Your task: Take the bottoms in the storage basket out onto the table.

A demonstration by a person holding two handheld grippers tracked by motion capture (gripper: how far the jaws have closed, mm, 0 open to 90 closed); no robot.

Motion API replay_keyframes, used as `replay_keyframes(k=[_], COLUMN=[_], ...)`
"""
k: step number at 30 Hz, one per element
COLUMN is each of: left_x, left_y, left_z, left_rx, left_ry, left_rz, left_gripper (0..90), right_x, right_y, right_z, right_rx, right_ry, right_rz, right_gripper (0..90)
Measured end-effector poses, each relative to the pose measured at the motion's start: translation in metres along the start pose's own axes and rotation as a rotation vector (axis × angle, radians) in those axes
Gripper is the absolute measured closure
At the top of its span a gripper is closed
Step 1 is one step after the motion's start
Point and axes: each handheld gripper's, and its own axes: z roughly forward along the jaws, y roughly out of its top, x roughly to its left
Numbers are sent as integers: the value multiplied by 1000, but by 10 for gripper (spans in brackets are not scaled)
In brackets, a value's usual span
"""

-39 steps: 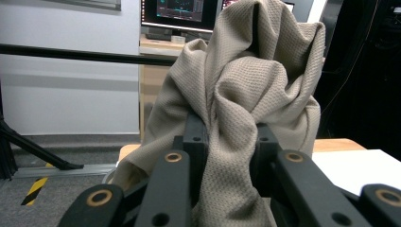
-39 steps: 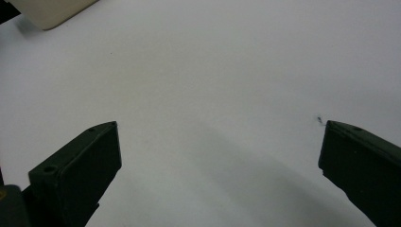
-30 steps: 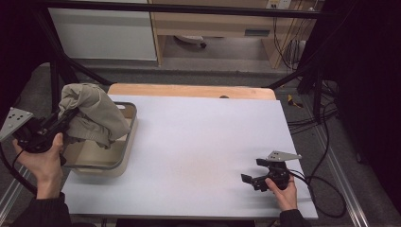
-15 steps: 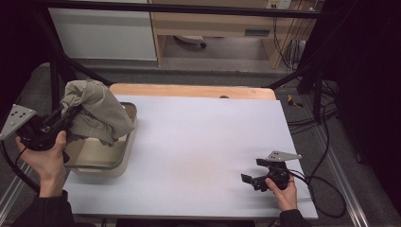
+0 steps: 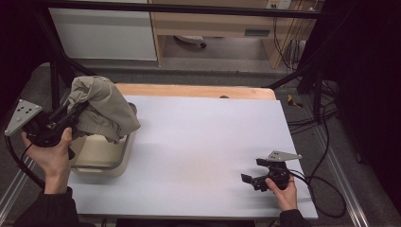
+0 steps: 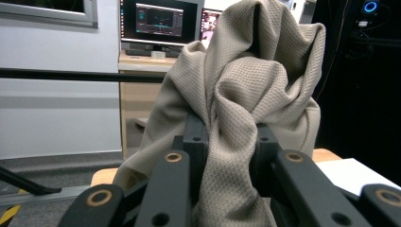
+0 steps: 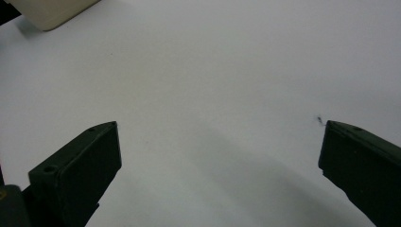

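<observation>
Lifted higher since 1 second earlier, the left gripper [image 5: 71,116] stayed clenched on the beige cloth [image 5: 101,106], bunched above the cream bin [image 5: 101,158] at the table's [image 5: 203,142] left edge. Its own view showed fabric [image 6: 246,94] rising upright between both jaws. Near the front-right corner, the right gripper [image 5: 250,176] rested released.

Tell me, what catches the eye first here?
A bunched beige cloth, pinched in the left tool, hangs above a cream tray at the table's left edge. At the right, the other tool rests open on the bare white top.
</observation>
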Motion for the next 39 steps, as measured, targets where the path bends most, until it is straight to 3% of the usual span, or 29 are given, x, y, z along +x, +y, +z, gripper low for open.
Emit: replay_keyframes(k=[39], left_x=[-50], left_y=[3], left_z=[31], left_rx=[8], left_ry=[-121], left_rz=[14], left_gripper=[742], right_x=[0], right_y=[0], right_z=[-1], right_rx=[-2], right_ry=[-1], right_rz=[-1], right_gripper=[6])
